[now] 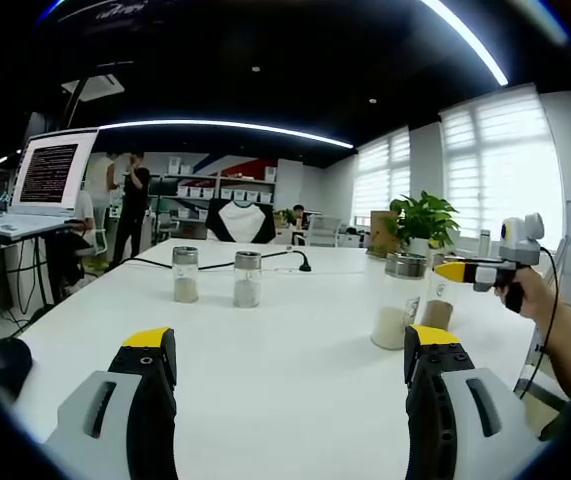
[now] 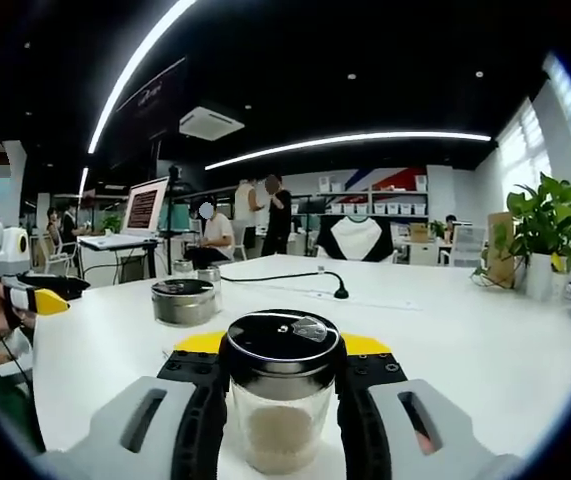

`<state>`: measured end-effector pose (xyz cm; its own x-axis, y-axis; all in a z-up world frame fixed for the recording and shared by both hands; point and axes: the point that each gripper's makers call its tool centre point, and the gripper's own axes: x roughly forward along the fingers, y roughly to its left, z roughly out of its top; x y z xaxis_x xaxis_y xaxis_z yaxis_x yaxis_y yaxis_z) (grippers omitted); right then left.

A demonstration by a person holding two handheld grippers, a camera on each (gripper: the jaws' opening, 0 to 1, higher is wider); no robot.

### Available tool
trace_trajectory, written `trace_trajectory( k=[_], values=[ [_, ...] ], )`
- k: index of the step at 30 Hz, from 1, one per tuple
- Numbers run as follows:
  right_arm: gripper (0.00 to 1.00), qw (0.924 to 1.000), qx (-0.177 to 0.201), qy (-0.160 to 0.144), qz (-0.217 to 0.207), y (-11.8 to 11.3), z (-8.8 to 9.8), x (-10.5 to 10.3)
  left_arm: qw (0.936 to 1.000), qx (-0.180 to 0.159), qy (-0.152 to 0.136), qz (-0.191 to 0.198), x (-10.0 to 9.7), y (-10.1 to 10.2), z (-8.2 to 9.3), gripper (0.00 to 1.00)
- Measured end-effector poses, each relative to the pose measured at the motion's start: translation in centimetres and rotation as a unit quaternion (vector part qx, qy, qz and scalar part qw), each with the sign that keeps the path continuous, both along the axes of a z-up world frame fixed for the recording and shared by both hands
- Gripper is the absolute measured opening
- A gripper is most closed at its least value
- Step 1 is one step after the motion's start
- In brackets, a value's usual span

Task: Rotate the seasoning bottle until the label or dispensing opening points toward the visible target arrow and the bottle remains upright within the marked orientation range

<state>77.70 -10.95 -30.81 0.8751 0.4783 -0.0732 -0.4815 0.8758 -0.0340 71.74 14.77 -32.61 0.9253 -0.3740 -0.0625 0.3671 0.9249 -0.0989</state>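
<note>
Fingers of the right gripper [image 2: 280, 400] sit closed on the seasoning bottle [image 2: 282, 395] — yellow-tipped pads against both sides of the glass, black cap up, powder in the lower part; bottle looks upright on the white table [image 2: 485, 340]. Left gripper [image 1: 290, 370] is spread wide w/ nothing between its fingers; it hovers over bare table. Beyond it, two small shakers [image 1: 215, 275] stand side by side further back; a bigger jar [image 1: 399, 300] stands just beside the held bottle, and a low round tin [image 2: 182, 300] sits nearby.

Risks, as I judge them: twisting w/ a slack grip lets the glass slip so the turn doesn't carry; a tilted wrist tips it out of upright; the bigger jar is close enough to get knocked.

Hard to tell — no target arrow or marked range visible on the table; can't make out a label or which way the cap opening faces; bottle base is cut off at the frame bottom.
</note>
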Motion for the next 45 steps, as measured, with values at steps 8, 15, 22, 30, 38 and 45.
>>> trace_trajectory(
  k=[8, 15, 22, 30, 38, 45],
  values=[
    [0.4, 0.9995, 0.001, -0.002, -0.032, -0.2, 0.0, 0.3, 1.0, -0.002, 0.003, -0.001, 0.0, 0.0, -0.1, 1.0],
    [0.4, 0.9975, 0.002, -0.008, -0.069, -0.6, 0.0, 0.6, 1.0, -0.003, 0.003, 0.001, 0.0, 0.1, -0.1, 1.0],
    [0.4, 0.9944, 0.004, -0.011, -0.105, -1.0, 0.1, 0.8, 1.0, -0.004, 0.003, 0.001, 0.0, 0.1, -0.1, 1.0],
    [0.4, 0.9905, 0.004, -0.016, -0.137, -1.2, 0.1, 1.0, 1.0, -0.006, 0.003, 0.002, 0.0, 0.2, -0.1, 1.0],
    [0.4, 0.9856, 0.003, -0.022, -0.168, -1.4, 0.1, 1.1, 1.0, -0.007, 0.004, 0.002, 0.0, 0.3, -0.1, 0.99],
    [0.4, 0.9792, 0.003, -0.023, -0.202, -1.7, 0.1, 1.2, 1.0, -0.006, 0.004, 0.001, 0.0, 0.3, 0.0, 0.99]
  ],
)
